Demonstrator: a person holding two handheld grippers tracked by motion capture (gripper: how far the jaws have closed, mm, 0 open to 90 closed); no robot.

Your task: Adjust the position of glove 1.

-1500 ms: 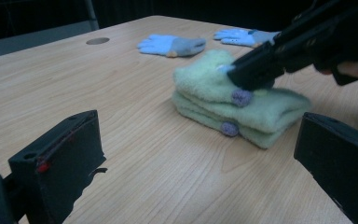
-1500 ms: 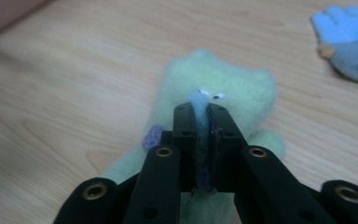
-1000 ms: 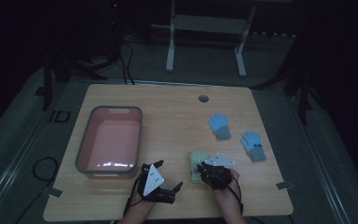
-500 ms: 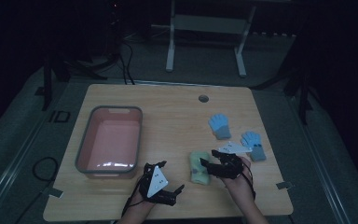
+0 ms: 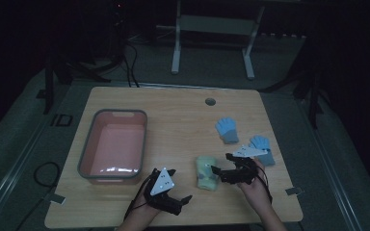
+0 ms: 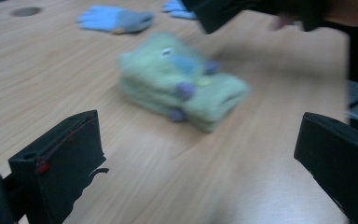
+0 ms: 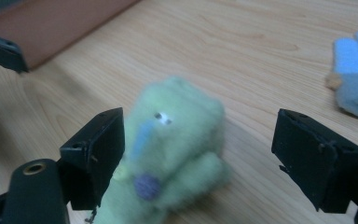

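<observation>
A folded pair of green gloves (image 5: 206, 172) with purple dots lies on the wooden table (image 5: 173, 115), near its front edge. My right gripper (image 5: 220, 162) is just to its right and points left at it. Its jaws have just been opening and stand open. In the right gripper view (image 7: 200, 158) the green gloves (image 7: 172, 144) lie between the jaws, close to the left one, and are not pinched. My left gripper (image 5: 179, 188) is open in front of the gloves. In the left gripper view (image 6: 200, 163) nothing is between its jaws, and the green gloves (image 6: 182, 86) lie ahead.
A pink tub (image 5: 113, 147) with a grey rim stands at the left of the table. One blue glove (image 5: 227, 130) lies right of centre and another (image 5: 262, 149) lies near the right edge, just behind my right hand. A small round hole (image 5: 210, 101) sits near the far edge.
My right gripper has drawn back to the right from over the green gloves, and its jaws have opened and let them go. The left gripper has stayed put.
</observation>
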